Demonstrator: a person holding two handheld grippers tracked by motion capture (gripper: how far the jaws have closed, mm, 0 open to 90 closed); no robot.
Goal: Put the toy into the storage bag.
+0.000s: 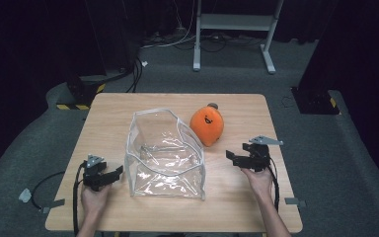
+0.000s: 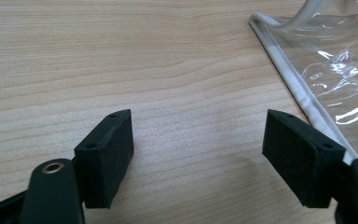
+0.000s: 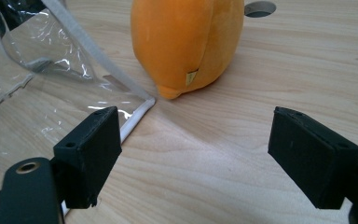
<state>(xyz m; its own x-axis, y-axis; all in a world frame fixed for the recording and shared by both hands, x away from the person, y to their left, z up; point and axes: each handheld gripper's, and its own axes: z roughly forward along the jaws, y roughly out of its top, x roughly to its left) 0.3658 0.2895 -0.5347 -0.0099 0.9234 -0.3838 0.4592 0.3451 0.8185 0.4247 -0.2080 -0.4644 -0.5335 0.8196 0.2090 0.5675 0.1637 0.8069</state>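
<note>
Left gripper (image 1: 112, 174): at the table's (image 1: 108, 123) 8 o'clock, jaws spread wide with bare wood between them, holding nothing; the bag's white edge lies just beside its right jaw.
Clear bag (image 1: 165, 155): open, mid-table, between both grippers.
Orange plush toy (image 1: 207, 125): at the bag's 2 o'clock, touching it.
Right gripper (image 1: 233, 157): at the table's 4 o'clock, jaws wide apart, empty, the toy ahead.

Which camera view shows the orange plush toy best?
The high view: there the whole orange plush toy lies on the table beside the clear bag, with its printed face visible. The right gripper view shows it larger but cut off at the top, with a small tag. The left gripper view shows table and bag edge.
</note>
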